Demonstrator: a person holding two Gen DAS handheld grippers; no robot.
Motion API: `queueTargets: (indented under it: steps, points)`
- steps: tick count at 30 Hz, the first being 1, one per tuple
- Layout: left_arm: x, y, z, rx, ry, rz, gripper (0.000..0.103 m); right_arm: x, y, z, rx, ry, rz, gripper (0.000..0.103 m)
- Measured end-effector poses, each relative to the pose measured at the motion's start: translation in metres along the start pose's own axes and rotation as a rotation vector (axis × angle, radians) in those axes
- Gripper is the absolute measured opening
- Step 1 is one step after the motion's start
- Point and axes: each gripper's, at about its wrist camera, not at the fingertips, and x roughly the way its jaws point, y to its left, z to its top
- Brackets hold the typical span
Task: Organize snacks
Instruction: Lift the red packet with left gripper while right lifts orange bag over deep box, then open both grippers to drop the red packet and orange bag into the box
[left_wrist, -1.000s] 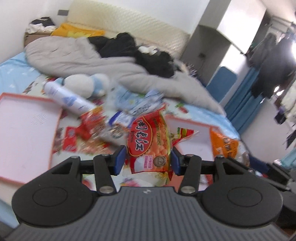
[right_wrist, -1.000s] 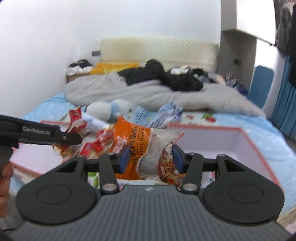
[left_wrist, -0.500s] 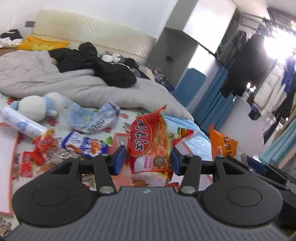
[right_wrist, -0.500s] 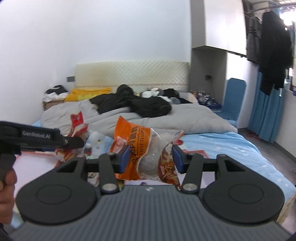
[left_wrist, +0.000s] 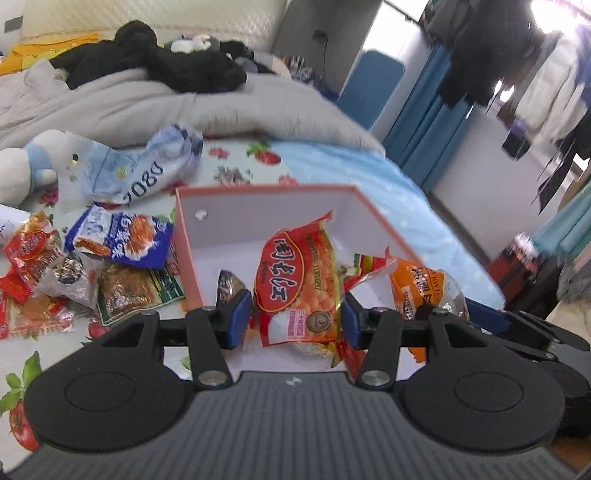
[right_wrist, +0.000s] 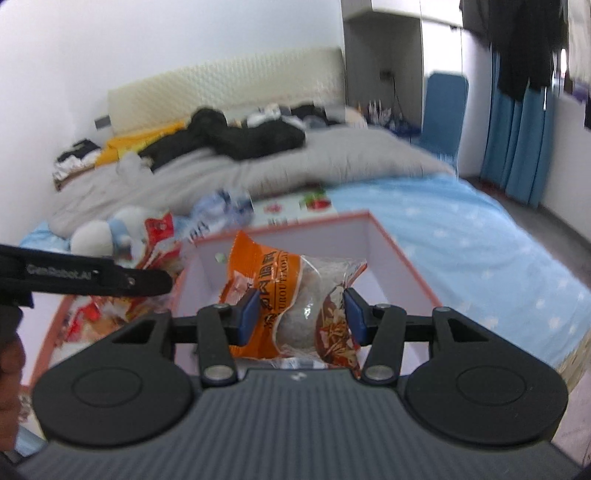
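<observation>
My left gripper is shut on a red snack bag with a yellow-orange picture, held upright over the open pink-rimmed white box. My right gripper is shut on an orange and clear snack bag, held over the same box. That orange bag and the right gripper's arm show at the right of the left wrist view. The left gripper's arm crosses the left of the right wrist view. A dark packet lies inside the box.
Loose snack packets lie heaped on the fruit-print sheet left of the box. A blue-white crumpled bag and a plush toy lie behind them. A grey duvet with black clothes fills the far bed. A hand shows at the left edge.
Both grippers have swung right and lower, each still holding its bag. They now hang over the open box, which has come close beneath them.
</observation>
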Motion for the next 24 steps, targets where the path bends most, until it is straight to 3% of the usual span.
queueTargets:
  steps: [6,12,16,17,20,24]
  points:
    - [0.058,0.000,-0.007,0.015,0.098,0.042,0.057,0.039,-0.021,-0.022,0.006,0.097,-0.005,0.052]
    - [0.079,0.000,-0.010,-0.010,0.129,0.053,0.062,0.054,-0.038,-0.033,0.028,0.135,-0.015,0.053]
    - [0.080,0.000,-0.012,-0.024,0.144,0.062,0.077,0.059,-0.044,-0.037,0.066,0.151,-0.006,0.056]
    - [0.078,0.000,-0.012,-0.028,0.145,0.053,0.079,0.059,-0.043,-0.038,0.069,0.157,0.001,0.061]
    - [0.063,-0.001,-0.013,-0.012,0.121,0.047,0.079,0.053,-0.039,-0.037,0.055,0.145,-0.007,0.078]
    - [0.030,-0.006,-0.008,0.010,0.060,0.031,0.079,0.034,-0.035,-0.028,0.070,0.106,0.004,0.079]
